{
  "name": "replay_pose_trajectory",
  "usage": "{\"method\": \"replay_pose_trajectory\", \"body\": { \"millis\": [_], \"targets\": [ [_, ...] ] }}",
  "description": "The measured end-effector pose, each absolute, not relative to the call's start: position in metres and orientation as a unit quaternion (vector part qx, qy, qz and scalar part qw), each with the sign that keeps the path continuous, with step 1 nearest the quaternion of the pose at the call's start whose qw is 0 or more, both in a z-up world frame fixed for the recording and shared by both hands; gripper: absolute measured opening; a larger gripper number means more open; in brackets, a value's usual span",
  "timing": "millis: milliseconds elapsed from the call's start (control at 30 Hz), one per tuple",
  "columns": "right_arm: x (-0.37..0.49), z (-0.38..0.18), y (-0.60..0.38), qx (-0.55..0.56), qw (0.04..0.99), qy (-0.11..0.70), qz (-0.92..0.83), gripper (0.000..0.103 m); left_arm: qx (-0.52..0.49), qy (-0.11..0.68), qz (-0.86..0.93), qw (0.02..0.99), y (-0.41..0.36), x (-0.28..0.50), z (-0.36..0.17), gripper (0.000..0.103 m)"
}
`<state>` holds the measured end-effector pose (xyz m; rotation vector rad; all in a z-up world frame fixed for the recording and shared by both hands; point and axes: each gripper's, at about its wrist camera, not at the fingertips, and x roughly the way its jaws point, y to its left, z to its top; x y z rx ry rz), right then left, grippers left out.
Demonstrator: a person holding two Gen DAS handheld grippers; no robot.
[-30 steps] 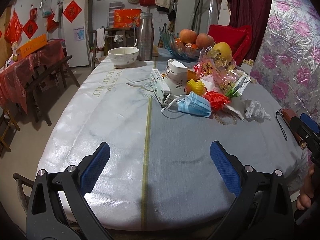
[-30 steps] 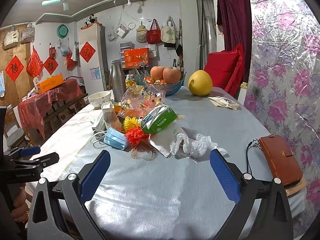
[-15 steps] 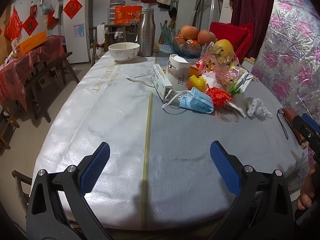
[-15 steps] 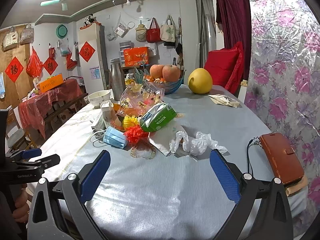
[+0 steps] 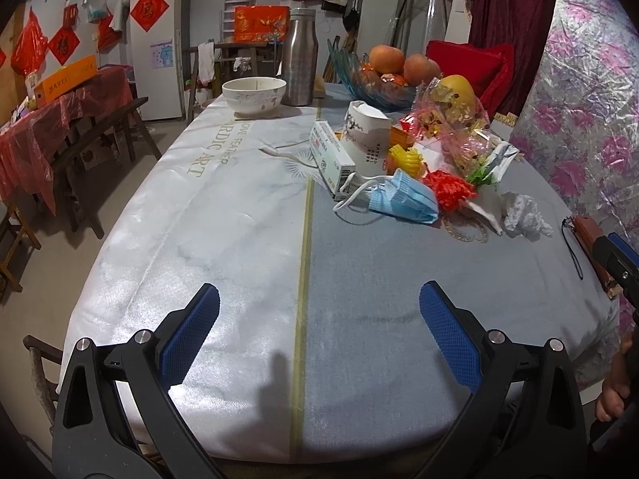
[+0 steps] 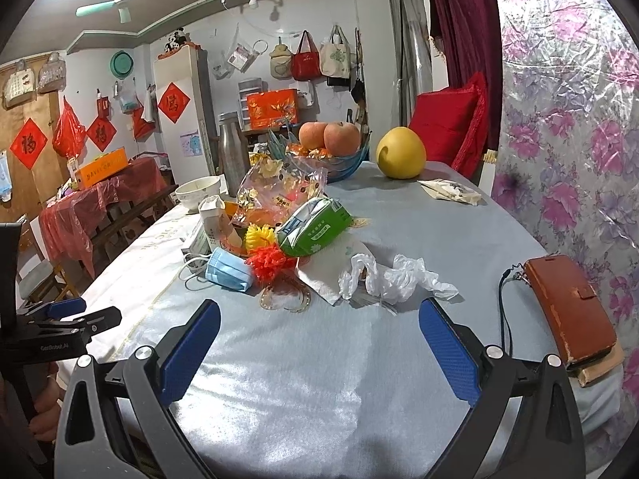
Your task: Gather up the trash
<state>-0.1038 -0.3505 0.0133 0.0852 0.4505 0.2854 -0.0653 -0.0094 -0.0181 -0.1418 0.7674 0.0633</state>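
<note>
Both my claws, left [image 5: 319, 319] and right [image 6: 319, 331], are spread wide with nothing in them, hovering over bare counter [image 5: 247, 239] on the near side of the trash pile. The mask [image 6: 229, 269] sits at the pile's near-left edge, crumpled plastic [image 6: 399, 275] at its near-right, green pack [image 6: 315, 225] on top toward the back. I'd go for the plastic first with the right: come in low, pinch the thick bunch, and steer clear of the wallet [image 6: 567, 311] off to the pile's right, since that's not trash.
</note>
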Motion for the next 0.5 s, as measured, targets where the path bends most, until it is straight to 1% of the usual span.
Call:
{"method": "replay_pose_trajectory", "body": {
  "millis": [267, 500],
  "targets": [
    [-0.091, 0.005, -0.349, 0.03, 0.962, 0.231, 0.141, 0.098, -0.07, 0.382, 0.047, 0.92, 0.004, -0.048, -0.024, 0.096],
    [-0.069, 0.001, -0.345, 0.033, 0.957, 0.247, 0.149, 0.098, -0.07, 0.378, 0.045, 0.922, 0.013, -0.015, -0.015, 0.096]
  ]
}}
